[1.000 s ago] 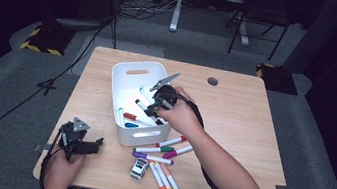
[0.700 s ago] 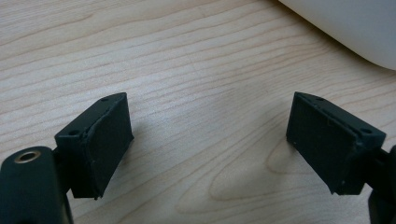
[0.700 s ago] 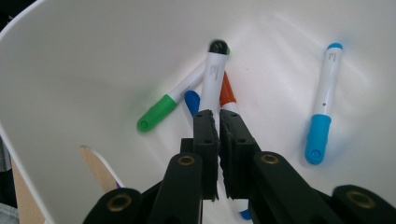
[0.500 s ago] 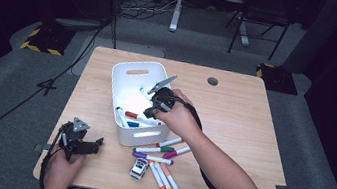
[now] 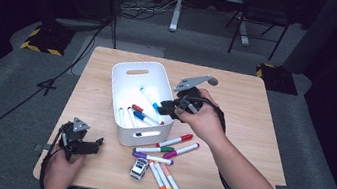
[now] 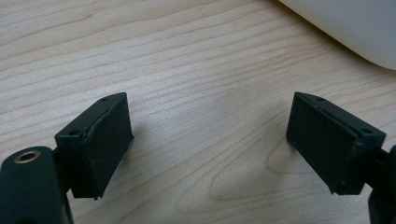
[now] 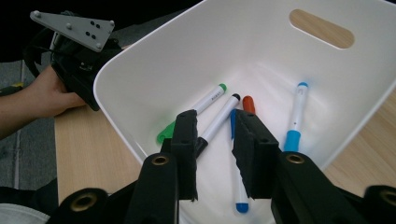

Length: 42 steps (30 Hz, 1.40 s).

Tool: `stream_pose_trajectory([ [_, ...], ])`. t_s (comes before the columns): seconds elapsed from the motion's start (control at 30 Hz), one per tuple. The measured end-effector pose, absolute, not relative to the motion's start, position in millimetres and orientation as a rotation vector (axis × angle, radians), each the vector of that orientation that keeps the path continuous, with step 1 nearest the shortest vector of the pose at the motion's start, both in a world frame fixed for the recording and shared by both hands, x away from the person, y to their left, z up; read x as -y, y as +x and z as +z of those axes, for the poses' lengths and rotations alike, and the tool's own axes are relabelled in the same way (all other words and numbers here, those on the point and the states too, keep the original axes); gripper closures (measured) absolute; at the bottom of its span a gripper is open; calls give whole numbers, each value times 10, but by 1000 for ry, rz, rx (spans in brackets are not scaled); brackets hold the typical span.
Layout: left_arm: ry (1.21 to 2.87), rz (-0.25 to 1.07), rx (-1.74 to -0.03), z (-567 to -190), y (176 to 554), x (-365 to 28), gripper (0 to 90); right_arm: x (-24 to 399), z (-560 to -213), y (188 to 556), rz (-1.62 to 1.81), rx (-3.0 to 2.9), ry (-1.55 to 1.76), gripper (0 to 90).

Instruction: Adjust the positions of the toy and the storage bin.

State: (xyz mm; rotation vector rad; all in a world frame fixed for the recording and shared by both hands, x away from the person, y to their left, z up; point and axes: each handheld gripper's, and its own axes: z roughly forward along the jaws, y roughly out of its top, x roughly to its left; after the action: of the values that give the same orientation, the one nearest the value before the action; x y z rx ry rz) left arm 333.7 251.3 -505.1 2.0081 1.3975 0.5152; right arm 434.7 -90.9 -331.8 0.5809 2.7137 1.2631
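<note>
A white bin (image 5: 128, 82) stands mid-table with several markers (image 5: 145, 116) lying in it. My right gripper (image 5: 164, 108) hovers at the bin's right rim and points into it. In the right gripper view, that gripper (image 7: 215, 126) has a narrow gap between its jaws, which have just been opening, and nothing is between them. Below it lie a green-capped marker (image 7: 205, 103), a black-capped one (image 7: 220, 120) and a light blue one (image 7: 295, 116). My left gripper (image 5: 93, 144) rests at the front left, open (image 6: 210, 135) over bare wood, holding nothing.
Several loose markers (image 5: 163, 150) lie on the table (image 5: 251, 137) in front of the bin, some near the front edge (image 5: 168, 185). A small toy car (image 5: 138, 168) sits among them. The bin's wall (image 6: 355, 28) curves past the left gripper's far right.
My right gripper has pulled back to the right and upward from over the bin's middle to its right rim, and its jaws have parted. The left gripper has stayed put.
</note>
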Motion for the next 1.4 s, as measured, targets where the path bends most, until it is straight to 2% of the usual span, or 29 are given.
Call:
stream_pose_trajectory([
  [0.37, 2007, 515, -1398, -5051, 3337, -2512, 145, 1425, -3437, 4309, 1261, -2664, 653, 706],
  [0.57, 2009, 515, -1398, -5051, 3337, -2513, 145, 1598, -3608, 4110, 1247, -2685, 664, 681],
  [0.87, 2009, 515, -1397, -5051, 3338, -2513, 145, 1660, -3841, 3850, 1238, -2728, 705, 644],
  [1.13, 2009, 515, -1399, -5050, 3340, -2513, 145, 1647, -4330, 3501, 1164, -2848, 716, 619],
  [1.4, 2009, 515, -1399, -5050, 3339, -2513, 145, 1638, -4602, 3385, 1141, -2890, 733, 600],
])
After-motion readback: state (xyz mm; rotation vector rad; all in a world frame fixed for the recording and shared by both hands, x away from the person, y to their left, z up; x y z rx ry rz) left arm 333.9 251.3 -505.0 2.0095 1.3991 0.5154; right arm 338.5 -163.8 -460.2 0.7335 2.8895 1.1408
